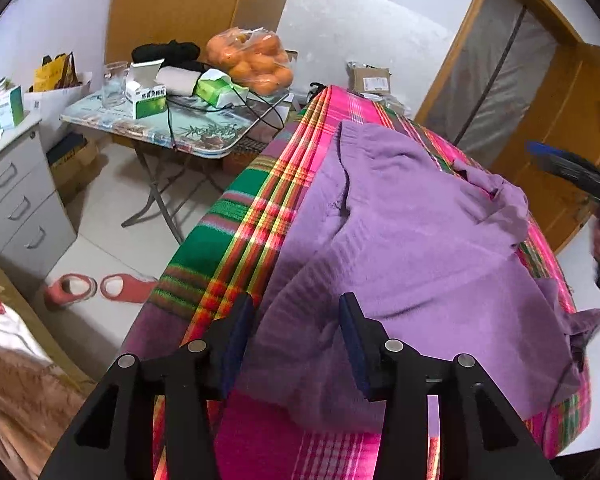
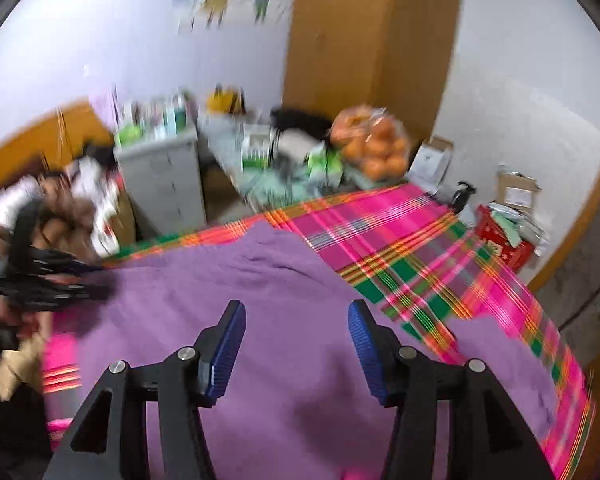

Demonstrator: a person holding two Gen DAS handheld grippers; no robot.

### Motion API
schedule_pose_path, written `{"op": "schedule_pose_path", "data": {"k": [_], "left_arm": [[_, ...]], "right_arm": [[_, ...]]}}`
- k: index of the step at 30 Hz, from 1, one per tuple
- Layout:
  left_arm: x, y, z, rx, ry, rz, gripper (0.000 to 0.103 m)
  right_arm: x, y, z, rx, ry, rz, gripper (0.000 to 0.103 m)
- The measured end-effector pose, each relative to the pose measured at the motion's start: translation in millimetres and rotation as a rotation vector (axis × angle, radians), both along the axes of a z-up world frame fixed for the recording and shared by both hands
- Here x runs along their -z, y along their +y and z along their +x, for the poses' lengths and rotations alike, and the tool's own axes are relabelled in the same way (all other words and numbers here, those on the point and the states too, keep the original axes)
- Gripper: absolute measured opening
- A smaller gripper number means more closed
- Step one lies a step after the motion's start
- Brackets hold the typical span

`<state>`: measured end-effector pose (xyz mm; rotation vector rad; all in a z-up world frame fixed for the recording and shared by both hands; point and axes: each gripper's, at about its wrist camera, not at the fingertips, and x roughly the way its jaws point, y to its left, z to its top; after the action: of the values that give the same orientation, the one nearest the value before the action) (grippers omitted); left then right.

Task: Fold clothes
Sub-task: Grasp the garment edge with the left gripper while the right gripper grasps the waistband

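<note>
- Purple sweater [image 1: 412,240] lies spread on a pink-green plaid blanket [image 1: 260,208]; it fills the middle of the left wrist view, with rumpled cloth at its 3 o'clock edge.
- Left tool [image 1: 296,320] released, jaws wide apart, nothing between the pads; it hovers over the near hem of the sweater at 6 o'clock.
- Right tool [image 2: 298,328] also released, blue pads [image 2: 228,344] spread, over the sweater's purple body; contact with the cloth can't be told.
- Right wrist view is motion-blurred; the other tool shows at 9 o'clock as a dark smear at the sweater's edge.
- In the left wrist view the right tool appears at 3 o'clock, just beside the rumpled cloth.
- Folding worktop [image 1: 156,128] at 11 o'clock carries a bag of oranges [image 1: 252,60], boxes and a glass cup [image 1: 114,84].
- Grey drawer unit [image 1: 16,200] at 9 o'clock, red slippers [image 1: 96,286] on the floor at 8 o'clock.
</note>
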<state>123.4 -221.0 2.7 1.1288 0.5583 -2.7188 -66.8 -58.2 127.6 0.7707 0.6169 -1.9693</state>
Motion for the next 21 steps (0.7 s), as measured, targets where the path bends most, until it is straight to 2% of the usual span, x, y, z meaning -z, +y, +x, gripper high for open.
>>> {"op": "schedule_pose_path", "data": {"k": [5,7,10,11,12,13,14,15,17,20,21], "left_arm": [[0,-1,-16,-0.002,-0.005,-0.018,0.046],[0,0,-24,0.001,-0.010,-0.034,0.046],[0,2,-35,0.008,-0.016,-0.064,0.046],[-1,0,-38,0.009,-0.014,-0.066,0.045],[-2,-2,-41,0.011,-0.011,-0.065,0.040],[-2,-4,-44,0.012,-0.009,-0.064,0.036],[-3,-6,-48,0.013,-0.006,-0.064,0.036],[-4,-8,-51,0.014,-0.003,-0.063,0.033],[-6,-13,-57,0.017,0.002,-0.061,0.030],[-8,-19,-67,0.021,0.010,-0.059,0.007],[-9,-21,-70,0.022,0.013,-0.058,0.006]], "right_arm": [[62,-77,-46,-0.048,-0.038,0.130,0.054],[78,-94,-61,-0.042,-0.043,0.144,0.054],[95,-108,-83,-0.031,-0.104,0.177,0.054],[100,-111,-87,-0.037,-0.128,0.191,0.054],[105,-113,-91,-0.042,-0.153,0.204,0.054],[110,-116,-96,-0.048,-0.177,0.218,0.048],[110,-117,-101,-0.048,-0.233,0.193,0.035],[108,-119,-102,-0.045,-0.224,0.189,0.006],[103,-123,-103,-0.039,-0.198,0.184,0.004],[96,-131,-105,-0.021,-0.130,0.163,0.004],[92,-135,-106,-0.014,-0.117,0.147,0.004]]}}
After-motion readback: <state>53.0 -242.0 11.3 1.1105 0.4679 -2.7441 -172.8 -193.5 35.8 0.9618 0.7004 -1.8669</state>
